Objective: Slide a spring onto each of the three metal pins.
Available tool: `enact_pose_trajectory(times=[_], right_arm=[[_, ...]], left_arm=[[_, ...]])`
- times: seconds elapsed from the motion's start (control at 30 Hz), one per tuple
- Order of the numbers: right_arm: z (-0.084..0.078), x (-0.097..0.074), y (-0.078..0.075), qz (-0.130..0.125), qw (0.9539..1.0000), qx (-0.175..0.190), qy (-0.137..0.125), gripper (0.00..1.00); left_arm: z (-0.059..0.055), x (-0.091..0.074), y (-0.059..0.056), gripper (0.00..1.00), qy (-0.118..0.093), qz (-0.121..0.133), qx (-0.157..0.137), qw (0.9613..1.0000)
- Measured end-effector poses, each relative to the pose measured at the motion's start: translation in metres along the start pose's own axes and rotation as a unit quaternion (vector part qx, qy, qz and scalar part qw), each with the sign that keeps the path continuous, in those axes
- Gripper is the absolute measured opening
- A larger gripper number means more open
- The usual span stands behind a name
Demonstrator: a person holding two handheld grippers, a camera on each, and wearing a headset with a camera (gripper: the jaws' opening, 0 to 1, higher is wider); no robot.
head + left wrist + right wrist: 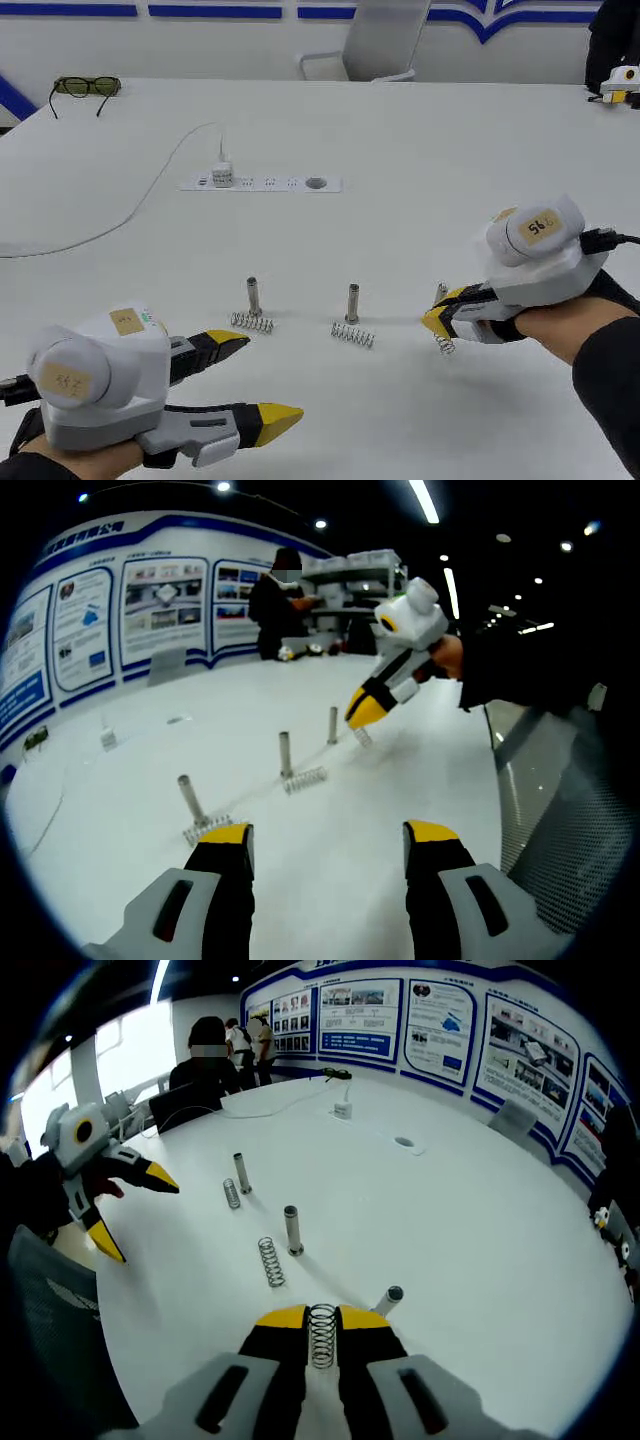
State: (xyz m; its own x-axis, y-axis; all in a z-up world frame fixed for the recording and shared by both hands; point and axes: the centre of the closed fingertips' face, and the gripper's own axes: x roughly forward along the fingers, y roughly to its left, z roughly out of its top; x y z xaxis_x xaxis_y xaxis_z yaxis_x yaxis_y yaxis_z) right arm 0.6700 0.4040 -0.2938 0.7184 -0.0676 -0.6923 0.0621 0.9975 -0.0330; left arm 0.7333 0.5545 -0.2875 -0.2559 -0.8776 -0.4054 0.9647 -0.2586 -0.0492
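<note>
The right claw [322, 1318] is clenched on a spring [322, 1338], its tips just beside the nearest pin [388, 1300]; the left claw [330, 832] gapes wide, grasping nothing; between the claws stand a middle pin [352, 302] and a far pin [253, 296], with a loose spring [352, 335] and a second loose spring [252, 322] lying flat at their feet; bare tabletop [400, 130] spreads beyond.
</note>
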Motion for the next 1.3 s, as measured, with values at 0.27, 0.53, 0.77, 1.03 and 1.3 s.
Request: enact_pose_trajectory(times=[0.27, 0.53, 0.77, 1.03, 1.3], right_arm=[[0.020, -0.006, 0.018, 0.017, 0.9994, 0.000, -0.031, 0.12], [0.034, -0.010, 0.037, 0.037, 0.9979, 0.001, -0.053, 0.12], [0.050, -0.015, 0.059, 0.069, 0.9938, 0.019, -0.085, 0.11], [0.060, -0.018, 0.084, 0.100, 0.9894, 0.026, -0.102, 0.11], [0.069, -0.023, 0.098, 0.113, 0.9863, 0.021, -0.118, 0.11]], left_arm=[[0.016, 0.024, -0.016, 0.59, -0.013, -0.037, -0.001, 0.9992], [0.025, 0.043, -0.023, 0.53, -0.031, -0.057, -0.025, 0.9976], [0.031, 0.050, -0.028, 0.49, -0.043, -0.066, -0.040, 0.9961], [0.039, 0.051, -0.032, 0.45, -0.054, -0.070, -0.044, 0.9951], [0.045, 0.049, -0.033, 0.37, -0.067, -0.071, -0.047, 0.9941]])
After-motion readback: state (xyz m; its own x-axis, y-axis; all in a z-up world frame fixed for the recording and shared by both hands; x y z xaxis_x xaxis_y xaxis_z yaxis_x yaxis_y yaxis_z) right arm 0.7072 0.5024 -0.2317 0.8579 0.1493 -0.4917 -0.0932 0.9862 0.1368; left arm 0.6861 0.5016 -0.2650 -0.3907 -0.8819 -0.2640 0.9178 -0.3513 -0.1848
